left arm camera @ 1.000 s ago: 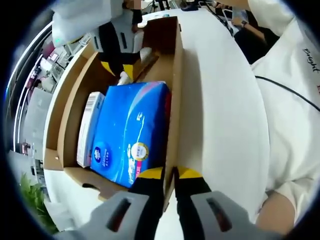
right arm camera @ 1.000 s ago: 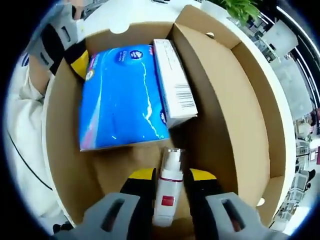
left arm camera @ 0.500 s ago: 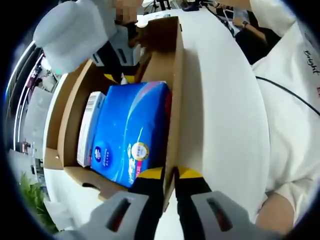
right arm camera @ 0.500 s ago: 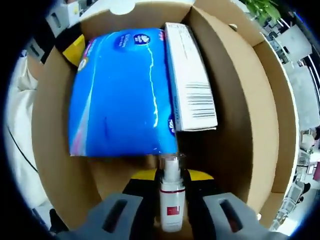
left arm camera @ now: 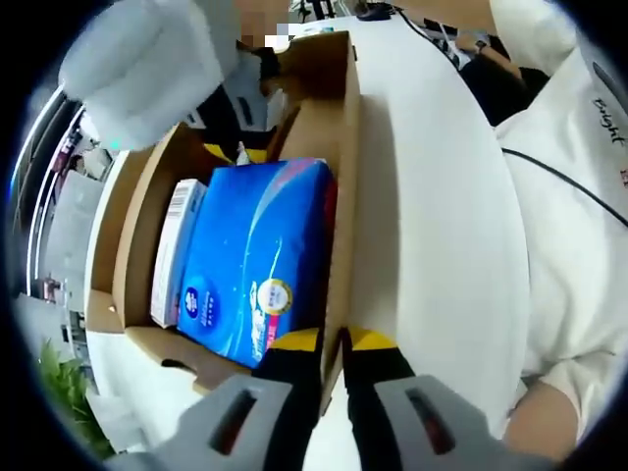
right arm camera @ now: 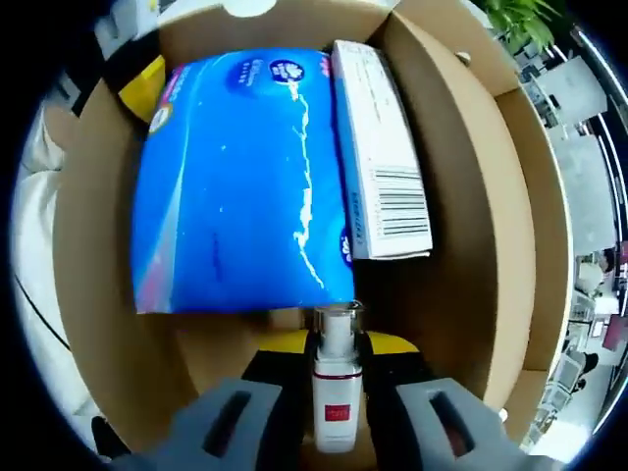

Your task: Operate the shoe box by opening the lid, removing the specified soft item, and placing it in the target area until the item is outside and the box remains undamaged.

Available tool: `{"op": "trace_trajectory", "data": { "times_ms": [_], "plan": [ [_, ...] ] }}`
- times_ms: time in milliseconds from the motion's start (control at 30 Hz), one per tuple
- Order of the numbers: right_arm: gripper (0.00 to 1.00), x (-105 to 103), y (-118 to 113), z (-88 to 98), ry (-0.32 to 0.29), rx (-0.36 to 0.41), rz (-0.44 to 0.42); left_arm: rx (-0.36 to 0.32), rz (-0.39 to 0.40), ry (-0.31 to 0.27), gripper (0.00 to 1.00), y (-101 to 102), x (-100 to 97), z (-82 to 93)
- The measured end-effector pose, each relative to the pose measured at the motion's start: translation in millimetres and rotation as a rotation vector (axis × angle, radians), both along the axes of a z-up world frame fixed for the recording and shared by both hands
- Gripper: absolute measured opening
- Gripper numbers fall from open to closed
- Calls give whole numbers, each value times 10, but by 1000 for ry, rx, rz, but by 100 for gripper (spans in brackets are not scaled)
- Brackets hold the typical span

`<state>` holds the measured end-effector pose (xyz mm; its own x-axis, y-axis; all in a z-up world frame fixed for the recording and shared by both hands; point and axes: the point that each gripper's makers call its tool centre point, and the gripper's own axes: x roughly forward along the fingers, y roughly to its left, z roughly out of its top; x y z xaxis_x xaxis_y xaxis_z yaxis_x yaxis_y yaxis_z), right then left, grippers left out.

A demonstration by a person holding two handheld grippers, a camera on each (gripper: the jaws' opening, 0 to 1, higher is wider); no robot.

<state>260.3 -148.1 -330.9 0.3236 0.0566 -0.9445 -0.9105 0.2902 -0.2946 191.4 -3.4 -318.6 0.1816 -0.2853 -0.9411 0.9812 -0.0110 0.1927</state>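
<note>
While my left gripper (left arm camera: 334,345) stays pinched on the shoe box (left arm camera: 341,177) wall, my right gripper (right arm camera: 336,345) clamps a small spray bottle (right arm camera: 336,392); the blue tissue pack (right arm camera: 235,177) lies lengthwise straight ahead, inside the box.

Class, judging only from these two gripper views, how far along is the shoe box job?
Done: the shoe box stands open. In hand: the left gripper pinches the box wall, and the right gripper is shut on a small white bottle. Left: the soft blue pack lies inside beside a white carton, not yet removed.
</note>
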Motion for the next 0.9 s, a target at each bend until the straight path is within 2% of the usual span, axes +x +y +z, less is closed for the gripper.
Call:
{"op": "trace_trajectory", "data": {
  "times_ms": [100,133,167,200,233,267,333,367,433,533,767,900],
  "plan": [
    [18,114,-40,100,-58,70,1,0,3,3,7,0,-5,-1],
    [18,164,-9,151,-82,119,-12,0,3,3,7,0,-6,0],
    [18,209,27,244,-113,204,-42,-1,2,1,7,0,-4,0],
    [18,227,44,297,-121,254,-64,-4,1,-2,7,0,-5,1],
    [18,237,84,382,-146,315,-52,-5,-1,-4,8,0,-3,2],
    [18,241,61,428,-168,325,-41,-5,-2,-5,8,0,-2,2],
    [18,253,76,567,-225,413,-66,-4,-1,-4,8,1,-1,2],
    [18,254,81,591,-232,428,-61,-4,-1,-4,8,2,0,2],
    [18,149,138,647,-260,510,-98,0,0,-5,8,3,-1,0],
    [18,116,133,667,-268,568,-130,0,-9,-14,8,4,-11,0],
    [18,103,108,654,-285,555,-127,-2,-5,-8,8,2,-14,4],
    [18,104,153,723,-307,610,-148,-5,-5,-11,8,1,-14,6]
  ]
}}
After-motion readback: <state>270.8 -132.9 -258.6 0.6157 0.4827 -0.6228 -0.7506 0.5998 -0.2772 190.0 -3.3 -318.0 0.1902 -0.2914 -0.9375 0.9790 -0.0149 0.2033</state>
